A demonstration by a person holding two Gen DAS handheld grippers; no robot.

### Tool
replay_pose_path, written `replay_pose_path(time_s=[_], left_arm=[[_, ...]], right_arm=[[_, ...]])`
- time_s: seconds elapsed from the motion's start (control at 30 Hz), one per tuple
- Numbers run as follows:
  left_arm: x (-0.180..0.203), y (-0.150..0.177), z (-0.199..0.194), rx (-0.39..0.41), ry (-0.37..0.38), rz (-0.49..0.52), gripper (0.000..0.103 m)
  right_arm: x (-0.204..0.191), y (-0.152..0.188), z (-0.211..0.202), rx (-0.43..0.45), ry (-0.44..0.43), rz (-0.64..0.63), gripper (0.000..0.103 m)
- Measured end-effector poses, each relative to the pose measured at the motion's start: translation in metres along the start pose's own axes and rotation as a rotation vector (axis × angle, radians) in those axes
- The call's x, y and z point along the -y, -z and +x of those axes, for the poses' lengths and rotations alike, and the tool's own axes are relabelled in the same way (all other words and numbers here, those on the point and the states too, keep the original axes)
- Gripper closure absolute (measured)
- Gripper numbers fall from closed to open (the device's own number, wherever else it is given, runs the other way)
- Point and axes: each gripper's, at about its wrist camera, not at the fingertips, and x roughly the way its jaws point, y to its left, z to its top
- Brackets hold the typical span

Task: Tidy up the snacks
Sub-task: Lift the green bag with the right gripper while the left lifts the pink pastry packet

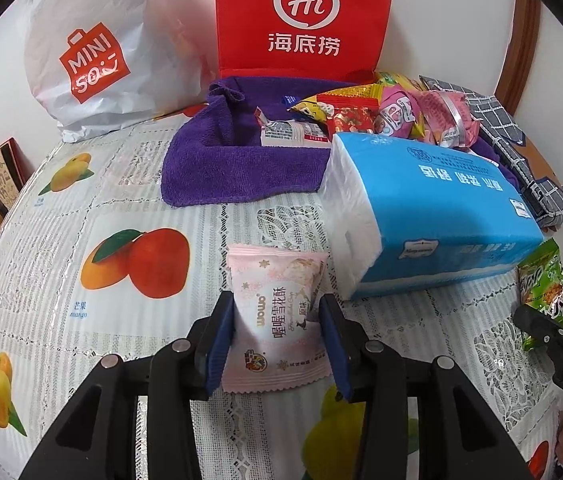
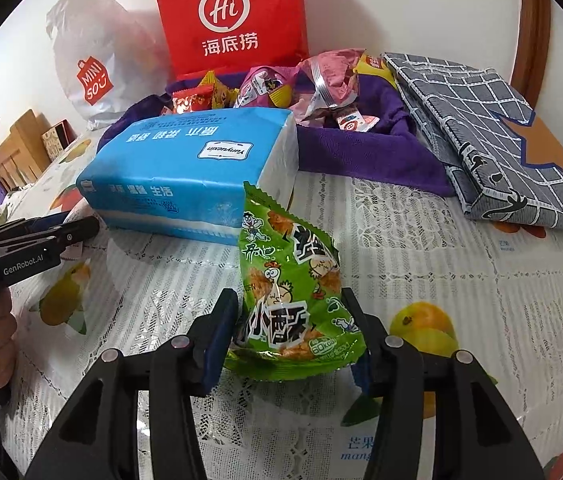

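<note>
My left gripper (image 1: 277, 332) is shut on a pink snack packet (image 1: 277, 316) and holds it just above the tablecloth. My right gripper (image 2: 291, 332) is shut on a green snack bag (image 2: 293, 280), held upright. The green bag also shows at the right edge of the left wrist view (image 1: 545, 292). A purple towel (image 1: 237, 160) at the back of the table holds a pile of several snacks (image 1: 381, 112); the pile also shows in the right wrist view (image 2: 305, 84). The left gripper's side shows at the left of the right wrist view (image 2: 33, 244).
A blue tissue pack (image 1: 433, 208) lies between the grippers and the towel. A red Haidilao bag (image 1: 305, 16) and a white Miniso bag (image 1: 93, 52) stand against the wall. A folded grey checked cloth (image 2: 489, 136) lies at the right. The fruit-print tablecloth (image 1: 121, 260) covers the table.
</note>
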Motion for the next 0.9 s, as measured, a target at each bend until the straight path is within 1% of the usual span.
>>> replay_pose_path(time_s=[0.17,0.3,0.47,0.63,0.77,0.9], left_arm=[[0.0,0.0,0.0,0.0,-0.005,0.004,0.062],[-0.001,0.0,0.0,0.002,0.0,-0.005,0.065],[0.001,-0.002,-0.001,-0.007,-0.009,0.01,0.067],[-0.006,-0.005,-0.006,-0.042,0.051,-0.031,0.069],[-0.006,-0.005,-0.013,-0.038,0.054,-0.024,0.069],[-0.006,-0.004,-0.022,-0.038,0.07,-0.024,0.069]], right_arm=[[0.0,0.0,0.0,0.0,0.0,0.001,0.052],[0.0,0.0,0.0,0.002,-0.003,0.007,0.052],[0.001,0.0,-0.001,0.005,-0.002,0.018,0.054],[0.005,0.0,-0.004,0.016,-0.002,0.037,0.059],[0.003,0.001,-0.008,0.012,0.009,0.039,0.059],[-0.004,0.001,-0.022,0.03,-0.012,0.03,0.06]])
